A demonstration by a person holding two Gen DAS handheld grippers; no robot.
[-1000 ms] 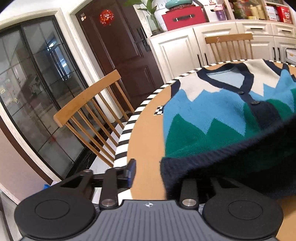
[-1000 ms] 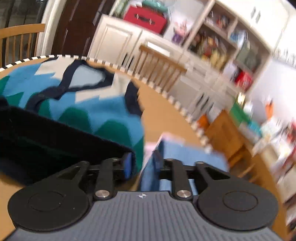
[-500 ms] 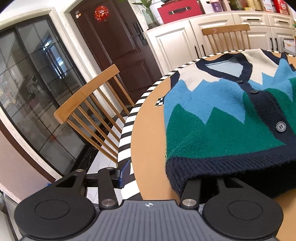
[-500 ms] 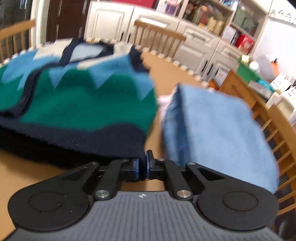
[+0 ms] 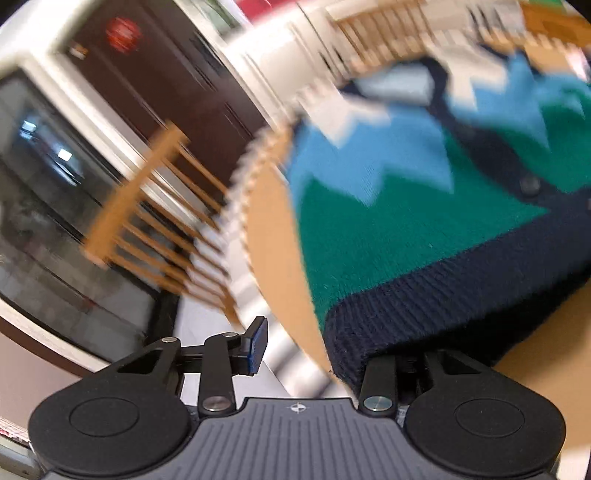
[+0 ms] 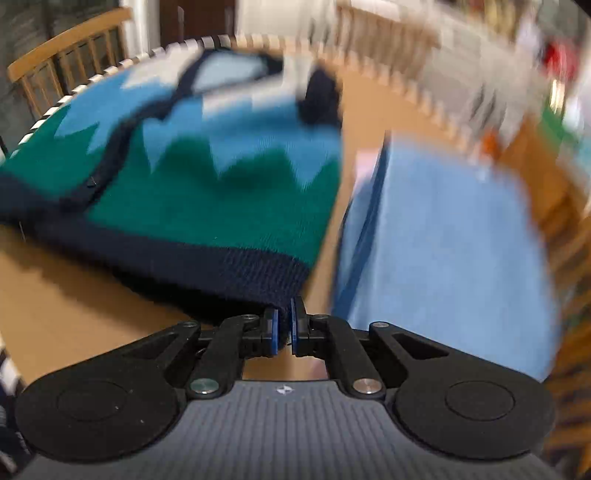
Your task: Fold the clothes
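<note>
— What's on the table?
— A knitted cardigan, zigzags of green, blue and white (navy hem and button band), lying flat, beside a folded light-blue garment.

Counted: one knitted cardigan, one folded blue garment, one round table, two wooden chairs.

round table, striped rim | chair beside its left edge | dark door behind, red ornament on it | glass panels far left | second chair | blurred shelves right
</note>
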